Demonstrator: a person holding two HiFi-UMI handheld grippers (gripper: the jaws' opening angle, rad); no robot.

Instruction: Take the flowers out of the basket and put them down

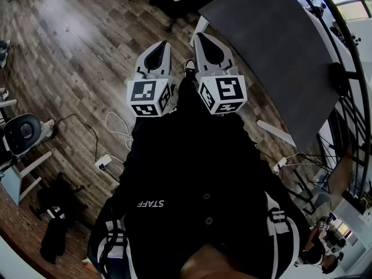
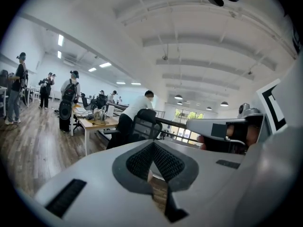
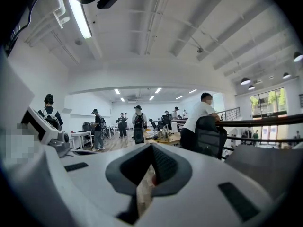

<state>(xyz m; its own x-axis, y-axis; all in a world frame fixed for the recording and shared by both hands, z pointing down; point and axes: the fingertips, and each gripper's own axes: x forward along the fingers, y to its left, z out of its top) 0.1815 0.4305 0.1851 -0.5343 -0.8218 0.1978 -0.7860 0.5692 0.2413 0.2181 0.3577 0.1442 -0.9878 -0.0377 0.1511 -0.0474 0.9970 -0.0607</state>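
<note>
No flowers and no basket show in any view. In the head view both grippers are held side by side in front of the person's dark jacket, pointing forward over the wooden floor. My left gripper (image 1: 156, 46) has its jaws together with nothing between them. So does my right gripper (image 1: 208, 39), close beside it. The left gripper view looks past its shut jaws (image 2: 152, 145) into an office hall. The right gripper view shows its own dark pads (image 3: 150, 148) meeting, nothing held.
A dark grey table (image 1: 273, 51) stands ahead on the right. White cables and a power strip (image 1: 103, 161) lie on the floor at left, near a chair (image 1: 23, 133). Several people and desks (image 3: 161, 136) stand farther off in the hall.
</note>
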